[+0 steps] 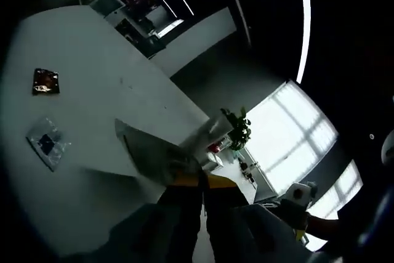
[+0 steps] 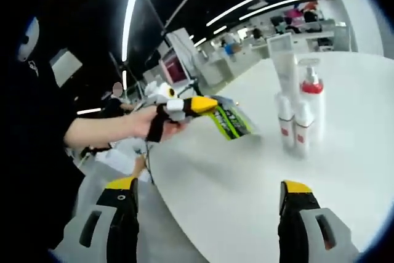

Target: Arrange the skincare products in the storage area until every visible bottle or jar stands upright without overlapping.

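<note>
The right gripper's (image 2: pixel 209 214) two yellow-tipped grey fingers (image 2: pixel 120 204) stand wide apart with nothing between them, poised over the near edge of the round white table (image 2: pixel 246 177). In the right gripper view the left gripper (image 2: pixel 206 108) comes in from the left, held in a person's hand (image 2: pixel 151 124), and its yellow-tipped jaws are closed on a flat sachet with a green and black label (image 2: pixel 231 121). The sachet's long axis slants down from the jaws toward the table, its free end just above the white surface and pointing roughly at the cluster of bottles.

That cluster stands upright further along the table, well apart from the sachet: a tall white tube (image 2: pixel 284 66) at the back, a white pump bottle with a red collar (image 2: pixel 311 87) beside it, and two small white bottles with red labels (image 2: pixel 294 129) in front, close together and seemingly touching.

In the left gripper view, the same sachet shows as a grey flat sheet (image 1: pixel 148 152) rising from the left gripper's pinched jaws. Beyond it on the table lie a dark square packet (image 1: pixel 45 82) and a clear foil packet (image 1: pixel 47 143), both flat and apart from each other. A green potted plant (image 1: pixel 237 129) stands past the table's edge, before bright windows.
</note>
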### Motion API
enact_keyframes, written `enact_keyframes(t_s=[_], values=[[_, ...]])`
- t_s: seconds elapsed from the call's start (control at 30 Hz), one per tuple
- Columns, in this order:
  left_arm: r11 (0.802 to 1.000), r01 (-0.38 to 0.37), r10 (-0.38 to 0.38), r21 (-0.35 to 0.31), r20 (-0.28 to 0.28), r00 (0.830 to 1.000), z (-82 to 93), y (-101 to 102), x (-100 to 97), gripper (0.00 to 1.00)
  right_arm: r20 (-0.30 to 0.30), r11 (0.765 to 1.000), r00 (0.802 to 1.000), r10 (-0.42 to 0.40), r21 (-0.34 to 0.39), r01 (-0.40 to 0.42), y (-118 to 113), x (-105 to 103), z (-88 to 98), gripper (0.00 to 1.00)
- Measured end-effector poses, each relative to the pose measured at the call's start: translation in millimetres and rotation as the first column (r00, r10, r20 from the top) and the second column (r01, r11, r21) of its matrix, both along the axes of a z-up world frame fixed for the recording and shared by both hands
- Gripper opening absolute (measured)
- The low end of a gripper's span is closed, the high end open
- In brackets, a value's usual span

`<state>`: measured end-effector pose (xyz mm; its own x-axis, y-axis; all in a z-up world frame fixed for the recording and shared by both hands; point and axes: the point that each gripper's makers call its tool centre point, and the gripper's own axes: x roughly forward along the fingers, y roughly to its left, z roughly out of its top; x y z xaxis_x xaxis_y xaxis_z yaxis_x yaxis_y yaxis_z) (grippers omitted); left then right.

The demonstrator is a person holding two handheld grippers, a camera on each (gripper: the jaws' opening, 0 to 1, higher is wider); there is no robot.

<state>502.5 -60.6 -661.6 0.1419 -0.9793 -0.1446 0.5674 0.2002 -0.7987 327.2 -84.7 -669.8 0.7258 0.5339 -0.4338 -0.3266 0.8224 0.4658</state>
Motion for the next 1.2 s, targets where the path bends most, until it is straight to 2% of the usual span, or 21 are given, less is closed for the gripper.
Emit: enact_keyframes(t_s=[0.3,0.53,0.73,0.83,0.93,1.2], values=[[0.999,0.017,-0.016,0.03,-0.009,1.0,-18.8,-19,9.2,0.0,-0.015,0.999,0.999,-0.036,0.007,0.036,-8,-7,-3.6,0.99],[0.991,0.029,-0.022,0.129,-0.049,0.999,-51.4,-22,5.7,0.0,-0.018,0.998,0.998,-0.065,0.002,0.065,-16,-12,-5.8,0.99],[0.971,-0.022,0.045,0.237,-0.092,0.995,-80.2,-15,11.1,0.0,-0.029,0.996,0.996,-0.085,0.0,0.085,-20,-17,-9.1,0.99],[0.964,-0.052,0.086,0.261,-0.12,0.989,-86.9,-13,12.8,0.0,-0.033,0.996,0.995,-0.089,0.0,0.089,-21,-18,-10.7,0.99],[0.948,-0.095,0.143,0.304,-0.14,0.98,-97.3,-8,16.2,0.0,-0.038,0.996,0.995,-0.092,-0.001,0.092,-21,-19,-12.1,0.99],[0.927,-0.126,0.197,0.354,-0.172,0.965,-111.6,-6,12.5,0.0,-0.027,0.995,0.994,-0.104,0.004,0.104,-23,-18,-9.7,0.99]])
